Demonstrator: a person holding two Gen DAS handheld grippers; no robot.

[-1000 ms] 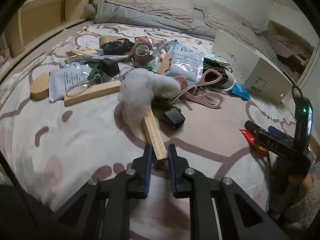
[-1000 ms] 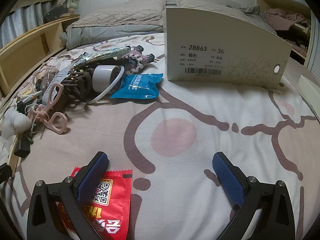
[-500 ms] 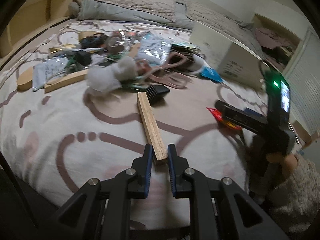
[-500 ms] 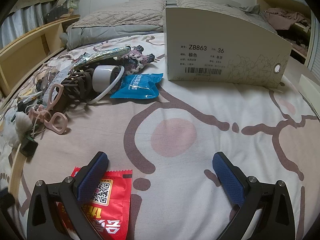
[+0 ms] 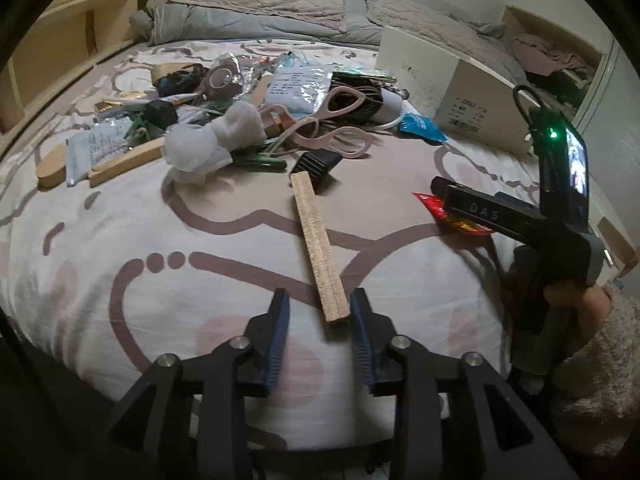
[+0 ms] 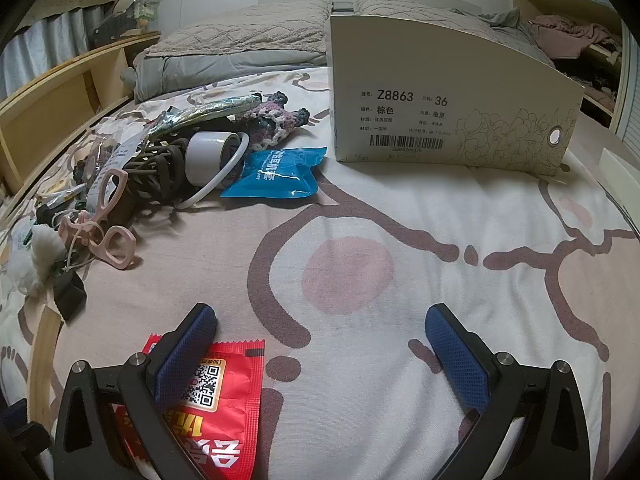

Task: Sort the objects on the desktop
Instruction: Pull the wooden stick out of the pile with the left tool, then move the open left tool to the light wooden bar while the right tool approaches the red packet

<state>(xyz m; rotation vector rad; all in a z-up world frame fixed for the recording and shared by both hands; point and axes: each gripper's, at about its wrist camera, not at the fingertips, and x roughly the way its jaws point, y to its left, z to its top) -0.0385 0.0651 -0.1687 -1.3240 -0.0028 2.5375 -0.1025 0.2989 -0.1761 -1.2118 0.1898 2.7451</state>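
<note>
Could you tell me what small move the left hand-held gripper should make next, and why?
Probably draw the left hand-held gripper straight back off the wooden stick. Its jaws are opening, the stick lies flat on the bedsheet clear of the pile, and its near end sits between the pads, close to the right one, so backing out avoids nudging it.

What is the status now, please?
Left gripper opening, wooden stick loose between jaws. Right gripper open over red packet. Nothing blocking.
</note>
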